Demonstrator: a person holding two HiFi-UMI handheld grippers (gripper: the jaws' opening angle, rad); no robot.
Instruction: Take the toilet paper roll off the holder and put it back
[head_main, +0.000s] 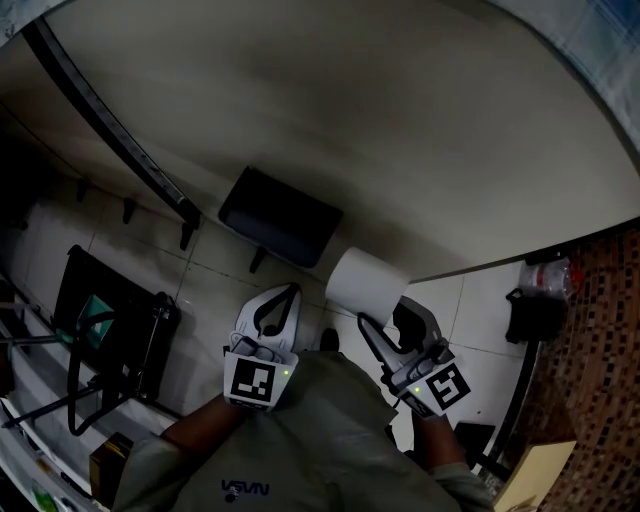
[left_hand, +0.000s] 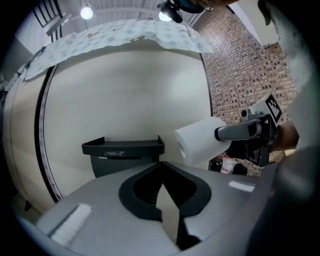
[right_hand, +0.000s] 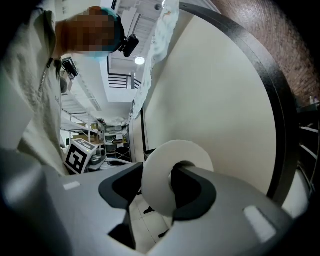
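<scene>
The white toilet paper roll (head_main: 365, 280) is off the holder, with my right gripper (head_main: 388, 315) shut on it. In the right gripper view the roll (right_hand: 160, 170) shows its flat end; one jaw lies at the core hole, the other against the outer side of my right gripper (right_hand: 160, 192). The black holder (head_main: 280, 215) hangs on the cream wall, left of the roll and apart from it. My left gripper (head_main: 285, 295) is shut and empty, just below the holder (left_hand: 123, 150). From the left gripper (left_hand: 162, 187) view, the roll (left_hand: 200, 140) floats right of the holder.
A curved cream wall (head_main: 400, 120) with a black strip (head_main: 110, 130) fills the back. A black metal rack (head_main: 110, 330) stands on the tiled floor at left. Brick wall (head_main: 600, 340), dark items (head_main: 535, 310) and a cardboard box (head_main: 540, 475) are at right.
</scene>
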